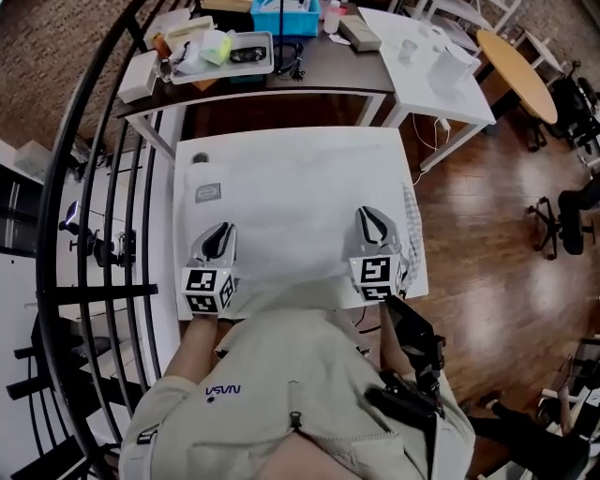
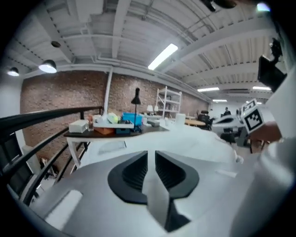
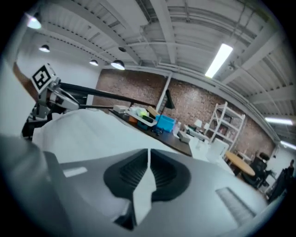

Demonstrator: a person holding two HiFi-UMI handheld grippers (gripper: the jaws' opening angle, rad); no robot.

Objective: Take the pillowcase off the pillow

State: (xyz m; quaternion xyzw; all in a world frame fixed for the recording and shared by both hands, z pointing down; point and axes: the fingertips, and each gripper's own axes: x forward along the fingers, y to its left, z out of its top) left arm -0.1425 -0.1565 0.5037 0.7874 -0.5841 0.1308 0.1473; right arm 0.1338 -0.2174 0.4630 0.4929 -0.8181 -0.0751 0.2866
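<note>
Pinching white pillowcase point(image 1: 300, 202) on table point(image 1: 186, 150): left gripper point(image 1: 219, 236) at 7 o'clock, right gripper point(image 1: 374, 225) at 5 o'clock, both clamped on fabric folds. Pillow fully cased; removal barely begun.

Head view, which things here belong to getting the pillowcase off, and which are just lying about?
Job: white fabric pillowcase; left tool and right tool, each shut on its near edge.
Lying about: blue plastic bin; white plastic tray of clutter; round wooden tabletop; black office chair.
</note>
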